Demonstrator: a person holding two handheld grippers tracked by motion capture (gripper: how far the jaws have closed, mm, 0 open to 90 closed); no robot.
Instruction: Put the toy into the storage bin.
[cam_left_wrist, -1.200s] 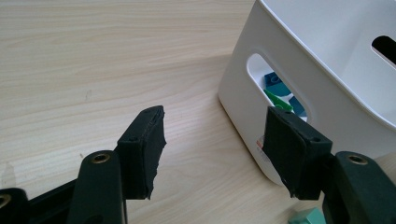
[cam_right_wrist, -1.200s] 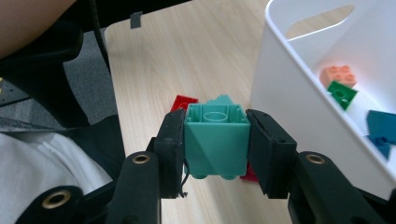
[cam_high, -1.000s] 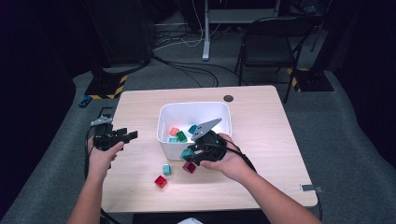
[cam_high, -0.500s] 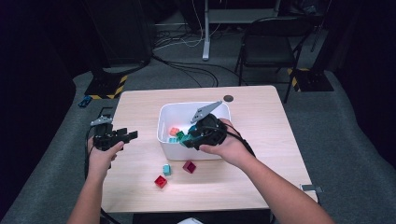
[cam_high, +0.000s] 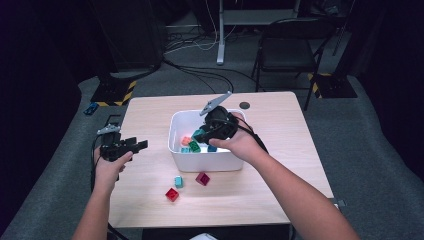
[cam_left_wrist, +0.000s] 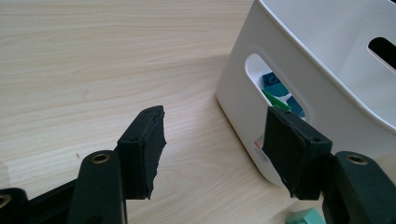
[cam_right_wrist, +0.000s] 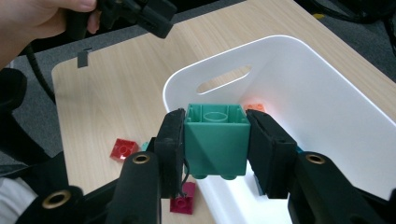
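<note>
Right claw (cam_right_wrist: 215, 140) clamps a teal studded plastic brick (cam_right_wrist: 215, 140) over the near rim of the white smooth-walled bin (cam_right_wrist: 327, 107), which holds orange, green and teal bricks. Left claw (cam_left_wrist: 215, 149) open, empty, beside the bin's handle slot. Three loose bricks on the pale wood table (cam_high: 280, 120).

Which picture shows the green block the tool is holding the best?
The right gripper view. There the green block sits big and close, squeezed between the right tool's two black pads, above the white bin. In the high view the green block is a tiny speck at the right tool. The left gripper view looks at the bin's side.
</note>
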